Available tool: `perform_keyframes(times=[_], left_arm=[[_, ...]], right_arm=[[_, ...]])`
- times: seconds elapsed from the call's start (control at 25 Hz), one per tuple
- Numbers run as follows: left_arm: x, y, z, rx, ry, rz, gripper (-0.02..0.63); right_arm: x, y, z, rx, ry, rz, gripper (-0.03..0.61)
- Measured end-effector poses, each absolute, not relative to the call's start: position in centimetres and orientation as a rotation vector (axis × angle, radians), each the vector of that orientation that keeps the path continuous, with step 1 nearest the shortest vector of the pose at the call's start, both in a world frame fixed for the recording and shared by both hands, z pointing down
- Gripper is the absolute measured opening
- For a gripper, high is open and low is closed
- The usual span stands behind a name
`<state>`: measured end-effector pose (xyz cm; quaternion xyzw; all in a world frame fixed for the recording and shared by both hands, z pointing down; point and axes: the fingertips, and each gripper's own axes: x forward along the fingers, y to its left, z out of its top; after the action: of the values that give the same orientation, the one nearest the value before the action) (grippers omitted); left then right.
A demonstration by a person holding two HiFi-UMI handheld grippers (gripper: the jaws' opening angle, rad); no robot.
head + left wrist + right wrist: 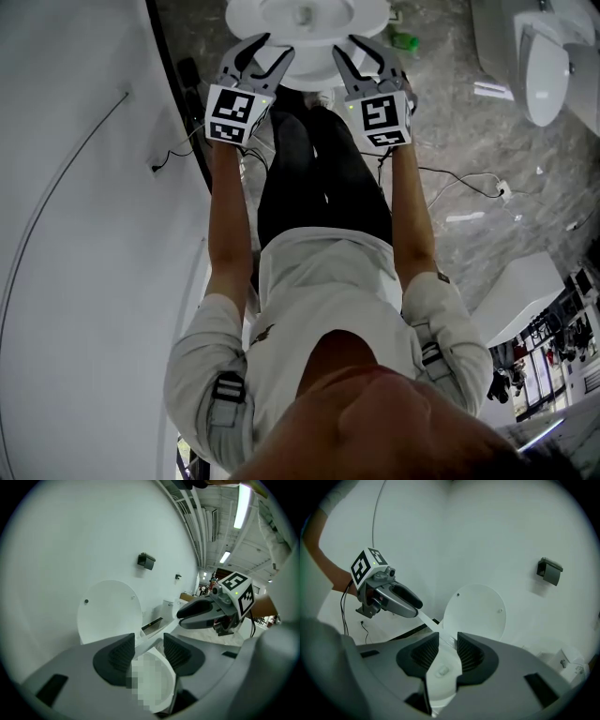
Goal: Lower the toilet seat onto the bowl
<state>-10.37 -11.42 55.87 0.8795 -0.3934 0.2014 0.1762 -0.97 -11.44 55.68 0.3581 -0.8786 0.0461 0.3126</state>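
From the head view I look down my forearms to the left gripper (pixel 274 47) and right gripper (pixel 352 44), side by side at the front of a white toilet, with the seat (pixel 305 80) showing between them. The floor (pixel 450 112) is grey marble with a cable (pixel 459 183) trailing across it, and a second toilet (pixel 548 66) stands well apart on my right. In the left gripper view my left jaws are clamped on the front rim of the seat (pixel 146 643), which shows edge-on as a thin white strip. It runs up and right to the tip of the right gripper (pixel 180 619). The lid (pixel 110 611) stands upright against the wall behind, apart from the seat, and a small dark box (pixel 146 560) is fixed on the wall above it. The bowl (pixel 166 688) lies below my jaws. In the right gripper view my right jaws are likewise closed on the seat (pixel 429 619), the strip slanting up and left to the left gripper (pixel 415 609). The seat is tilted, above the bowl (pixel 440 677) and in front of the upright lid (pixel 476 611).
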Motion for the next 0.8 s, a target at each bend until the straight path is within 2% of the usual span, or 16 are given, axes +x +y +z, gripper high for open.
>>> perform_keyframes(times=[0.28,0.64,0.8], left_arm=[[-11.3,-11.3,55.4,2.432,-1.240,0.447,0.115],[-10.9,-9.6,57.2,2.413,-1.231,0.463,0.091],[-10.8,-8.4,58.2,2.387,-1.224,0.475,0.091]], right_arm=[[-1.2,-10.7,56.0,0.943,-2.338,0.119,0.135],[-1.0,-8.7,57.5,0.932,-2.332,0.176,0.129],[-0.7,-7.9,58.2,0.961,-2.344,0.268,0.104]])
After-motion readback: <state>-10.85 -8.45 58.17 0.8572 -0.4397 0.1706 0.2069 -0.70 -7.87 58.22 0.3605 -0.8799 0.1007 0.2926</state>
